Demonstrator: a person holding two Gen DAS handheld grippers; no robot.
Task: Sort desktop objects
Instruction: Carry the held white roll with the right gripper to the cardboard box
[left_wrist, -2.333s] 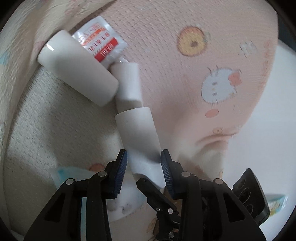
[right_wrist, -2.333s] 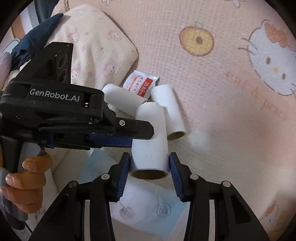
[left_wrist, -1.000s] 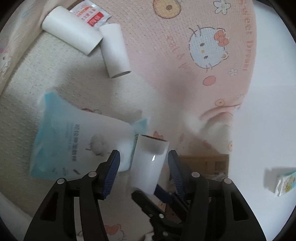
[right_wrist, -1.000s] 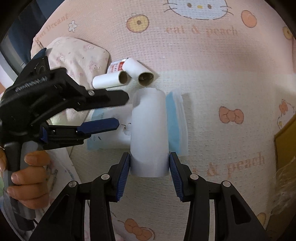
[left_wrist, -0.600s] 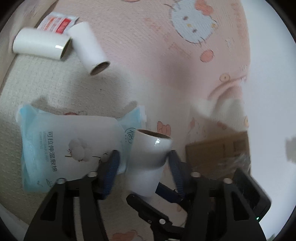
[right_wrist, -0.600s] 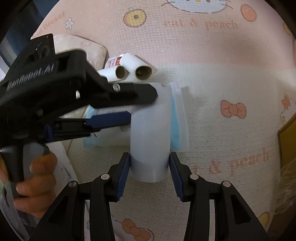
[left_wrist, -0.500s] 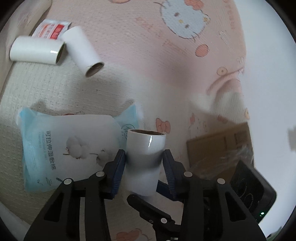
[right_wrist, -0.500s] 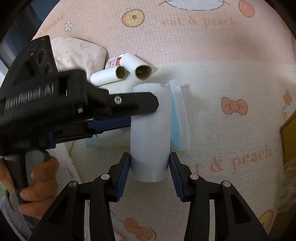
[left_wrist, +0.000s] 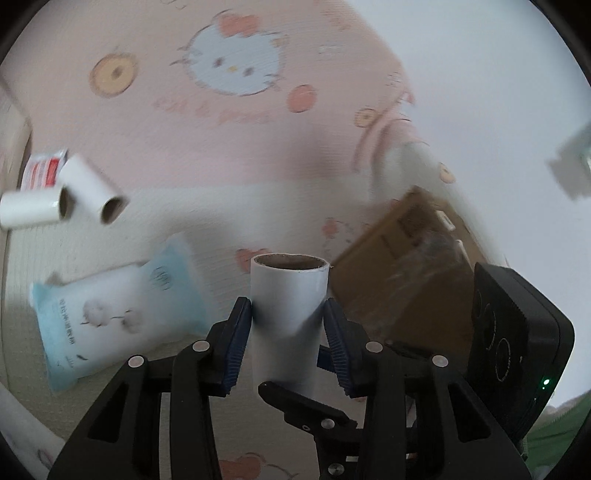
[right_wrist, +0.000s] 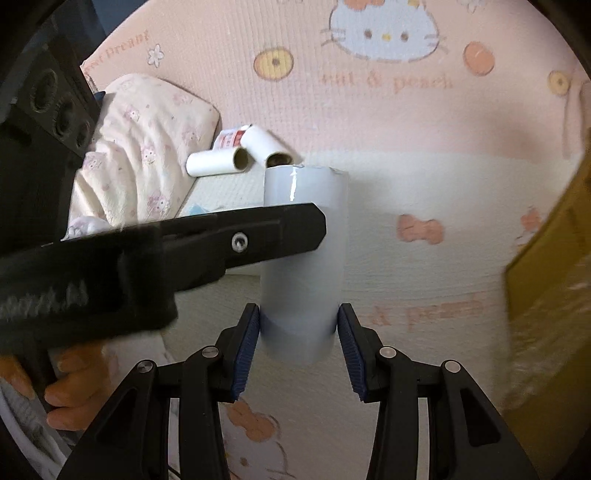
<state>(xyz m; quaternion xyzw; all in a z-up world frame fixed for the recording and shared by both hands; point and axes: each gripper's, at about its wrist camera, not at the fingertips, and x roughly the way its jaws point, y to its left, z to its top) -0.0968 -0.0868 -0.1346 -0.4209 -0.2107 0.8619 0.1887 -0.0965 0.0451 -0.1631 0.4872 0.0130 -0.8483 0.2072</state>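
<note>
Since a moment ago we have carried the white roll (left_wrist: 289, 314) away from the pile and over toward the cardboard box (left_wrist: 402, 280), which now fills far more of the left wrist view. Both tools pinch this one roll: the left gripper (left_wrist: 289, 332) has its blue pads pressed on either side of it, and the right gripper (right_wrist: 300, 339) clamps the other end, jaws narrowed to the tube's width. The roll hangs above the pink cartoon-print blanket (right_wrist: 406, 129), clear of it. Just behind and left lies the pale blue wipes pack (left_wrist: 110, 314), flat on the blanket's cream band. Further off, toward the blanket's left edge, two smaller white tubes (left_wrist: 66, 199) touch end to end beside a red-and-white sachet (left_wrist: 42, 171). A flowered pillow (right_wrist: 144, 155) sits at that same edge.
</note>
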